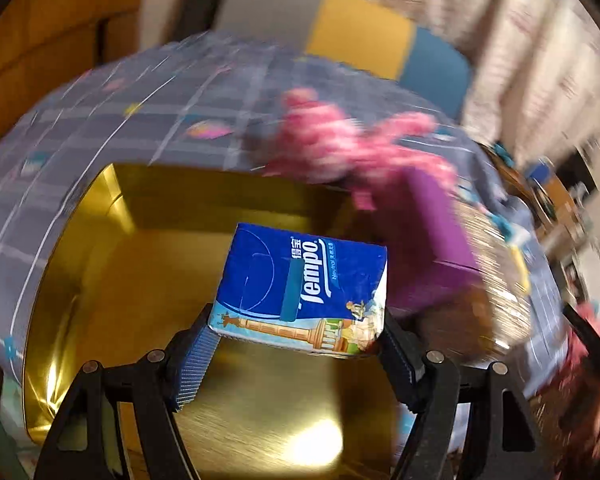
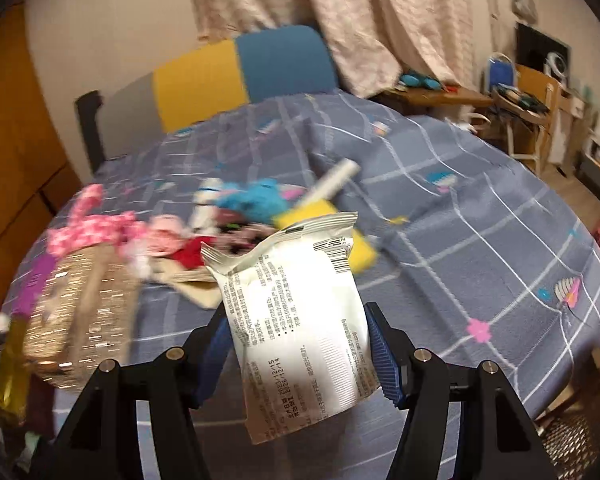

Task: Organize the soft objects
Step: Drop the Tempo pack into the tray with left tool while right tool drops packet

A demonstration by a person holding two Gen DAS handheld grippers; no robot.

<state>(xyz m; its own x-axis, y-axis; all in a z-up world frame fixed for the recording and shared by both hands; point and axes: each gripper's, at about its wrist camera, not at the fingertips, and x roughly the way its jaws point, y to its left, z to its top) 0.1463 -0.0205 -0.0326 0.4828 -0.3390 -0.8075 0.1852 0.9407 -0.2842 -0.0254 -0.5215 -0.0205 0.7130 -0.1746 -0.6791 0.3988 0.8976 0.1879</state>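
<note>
1. Holding a blue Tempo tissue pack (image 1: 304,286), the left gripper (image 1: 296,340) has its two pads squeezed on the pack's bottom edge. The pack hangs over the open gold tin (image 1: 100,264). It is not down in the tin yet.

2. To do this step well, I think the pack should go low, close to the tin floor, before the pads let go. Then it will drop flat and not bounce out. The free space at 9 o'clock in the tin looks like a good spot.

3. The tin looks bare inside where the left view shows it. The pack hides part of the floor.

4. At 3 o'clock from the pack sits a shiny woven basket (image 1: 496,264). A purple box (image 1: 440,240) sticks out of it and a pink spotted cloth (image 1: 340,140) lies at its far side. The blur hides anything more.

5. The right gripper (image 2: 296,344) pinches a white wipes packet (image 2: 300,320) by its sides and holds it up above the blue checked bedspread (image 2: 480,208).

6. Past the packet, at 11 o'clock, a heap of soft toys (image 2: 244,208) lies on the bed, beside the basket. They are not sorted yet.

7. At 12 o'clock, far off, stands the headboard (image 2: 240,68) in grey, yellow and blue.
</note>
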